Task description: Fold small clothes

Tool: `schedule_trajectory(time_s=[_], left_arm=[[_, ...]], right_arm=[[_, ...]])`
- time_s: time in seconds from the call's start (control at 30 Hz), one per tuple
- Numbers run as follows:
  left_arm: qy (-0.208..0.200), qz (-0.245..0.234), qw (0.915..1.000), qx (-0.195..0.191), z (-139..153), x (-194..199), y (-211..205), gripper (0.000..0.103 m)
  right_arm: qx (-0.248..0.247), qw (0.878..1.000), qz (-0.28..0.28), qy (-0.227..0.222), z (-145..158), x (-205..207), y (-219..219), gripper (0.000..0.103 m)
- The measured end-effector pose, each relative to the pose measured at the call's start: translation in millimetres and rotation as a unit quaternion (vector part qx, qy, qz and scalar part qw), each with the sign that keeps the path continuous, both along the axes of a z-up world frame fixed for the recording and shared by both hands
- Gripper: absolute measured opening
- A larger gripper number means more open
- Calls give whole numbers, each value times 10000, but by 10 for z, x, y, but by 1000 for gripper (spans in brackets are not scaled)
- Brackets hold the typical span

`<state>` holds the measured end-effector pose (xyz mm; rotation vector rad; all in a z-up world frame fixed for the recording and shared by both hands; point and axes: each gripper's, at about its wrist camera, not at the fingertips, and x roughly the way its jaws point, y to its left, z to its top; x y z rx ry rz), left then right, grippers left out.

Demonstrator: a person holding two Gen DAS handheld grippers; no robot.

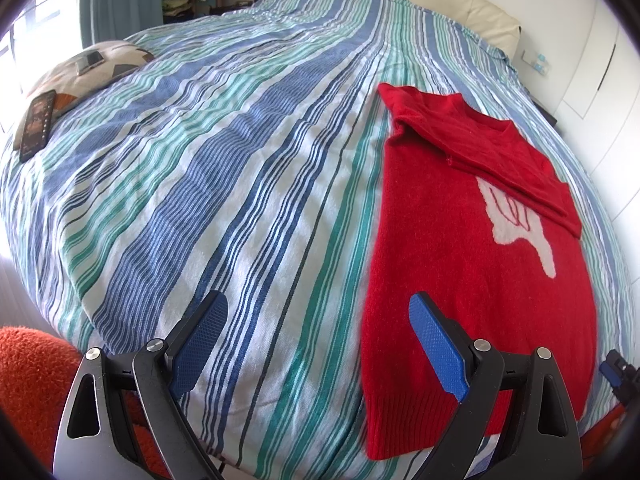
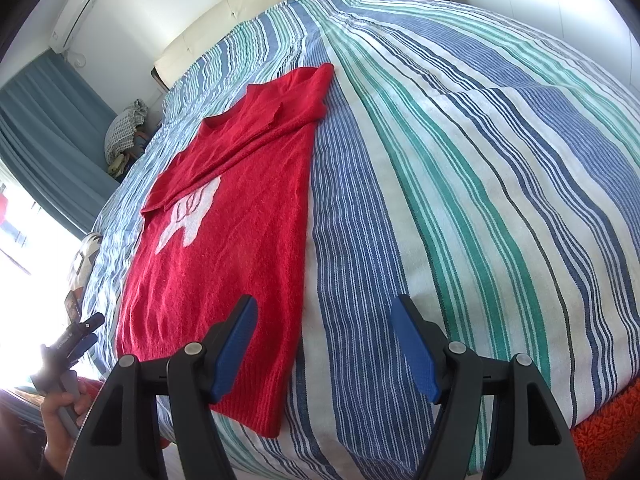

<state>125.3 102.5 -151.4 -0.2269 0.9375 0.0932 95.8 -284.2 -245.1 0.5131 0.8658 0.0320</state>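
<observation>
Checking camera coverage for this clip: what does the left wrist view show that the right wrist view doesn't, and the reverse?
Only the left wrist view shows the dark tablet lying on the patterned pillow. Only the right wrist view shows the wall air conditioner and the hand holding the left gripper. Both show the red sweater, sleeves folded across its chest, on the striped bedspread, and open jaws holding nothing.

Legible text: none. The left gripper, seen in the right wrist view, carries a line of white lettering along its black body, too small to read. The red sweater bears a white knitted hand motif with red outlines, no letters or numbers.
</observation>
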Motion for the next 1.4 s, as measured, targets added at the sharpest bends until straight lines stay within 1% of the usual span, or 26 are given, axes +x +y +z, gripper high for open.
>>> schedule_trajectory(time_s=[0.03,0.17,0.23,0.27,0.33,0.4,0.43,0.5,0.53,0.57,0.6,0.67,0.73,0.8,0.9,0.93,0.97,1.0,1.03,1.07,1.1,1.17,1.23,1.33,1.4], left_arm=[[26,2,9999,-109,9,-10,28,93],[153,-124,9961,-859,42,-114,129,93],[197,-311,9932,-1109,48,-197,110,93],[243,-429,9919,-1171,42,-225,82,93],[390,-720,9899,-1159,2,-258,-29,93],[554,-949,9888,-1012,-38,-267,-153,87],[639,-1072,9873,-987,-62,-266,-210,79],[831,-1311,9820,-1076,-116,-262,-308,62],[918,-1388,9798,-1108,-142,-262,-342,57],[1016,-1464,9777,-1111,-172,-265,-385,48],[1087,-1522,9764,-1079,-194,-272,-421,42],[1196,-1604,9753,-937,-230,-278,-486,41],[1318,-1569,9754,-814,-268,-267,-512,41],[1419,-1437,9767,-727,-310,-268,-507,45],[1431,-1332,9771,-845,-326,-266,-475,47],[1441,-1349,9765,-870,-338,-260,-482,45],[1472,-1388,9754,-874,-358,-253,-502,40],[1487,-1446,9740,-914,-372,-248,-518,18],[1517,-1484,9724,-971,-397,-230,-545,6],[1541,-1451,9722,-998,-407,-213,-555,4],[1522,-1412,9724,-1064,-394,-211,-544,3],[1399,-1358,9731,-1224,-300,-197,-465,2],[1194,-1314,9723,-1520,-159,-244,-386,2],[852,-1246,9672,-2044,85,-255,-315,2],[572,-1234,9646,-2258,270,-148,-308,2]], right_arm=[[19,10000,-28,-6,9,-10,-14,69],[205,9995,-173,-163,140,-108,-127,69],[249,9995,-119,-178,199,-148,-151,69],[303,9994,-55,-170,220,-166,-151,69],[552,9983,185,-45,219,-194,-116,69],[876,9944,557,213,158,-206,-22,69],[942,9923,737,319,127,-216,47,69],[887,9889,1102,461,81,-242,220,69],[846,9873,1253,495,59,-236,302,69],[814,9853,1398,540,40,-227,372,69],[786,9844,1470,568,27,-212,413,69],[676,9852,1439,639,-22,-186,460,69],[536,9879,1216,804,-110,-149,436,69],[520,9891,1004,938,-195,-130,385,69],[654,9891,946,914,-222,-126,334,69],[690,9885,996,906,-233,-121,333,69],[778,9869,1082,904,-253,-122,343,67],[834,9860,1133,899,-267,-95,339,53],[821,9856,1154,920,-280,-83,338,41],[735,9865,1112,949,-285,-83,332,16],[699,9874,1067,936,-278,-87,328,5],[754,9889,1013,788,-172,-114,328,5],[820,9899,989,602,-50,-138,301,5],[958,9907,921,287,153,-121,272,5],[1079,9904,860,71,291,-32,214,5]])
